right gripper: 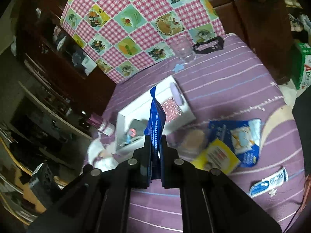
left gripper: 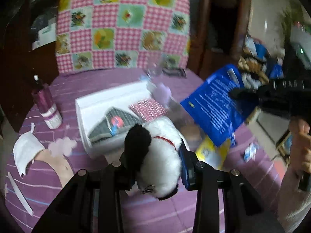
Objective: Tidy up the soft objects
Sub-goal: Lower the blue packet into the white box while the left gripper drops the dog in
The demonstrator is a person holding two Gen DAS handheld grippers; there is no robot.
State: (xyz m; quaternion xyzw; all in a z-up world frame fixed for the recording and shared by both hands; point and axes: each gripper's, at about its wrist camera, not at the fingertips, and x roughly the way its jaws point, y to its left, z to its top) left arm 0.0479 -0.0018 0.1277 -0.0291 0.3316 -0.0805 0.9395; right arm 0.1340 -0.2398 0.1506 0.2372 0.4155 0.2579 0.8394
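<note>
left wrist view showed the left gripper [left gripper: 155,172] clamped on a plush panda [left gripper: 161,155] above the white box [left gripper: 85,124] (likely its destination), while the right gripper [right gripper: 155,155] pinched a blue packet [right gripper: 155,116].

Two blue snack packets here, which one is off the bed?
The plain blue packet pinched upright in the right tongs; the other blue one, with pictured snacks, lies flat on the purple cover.
</note>
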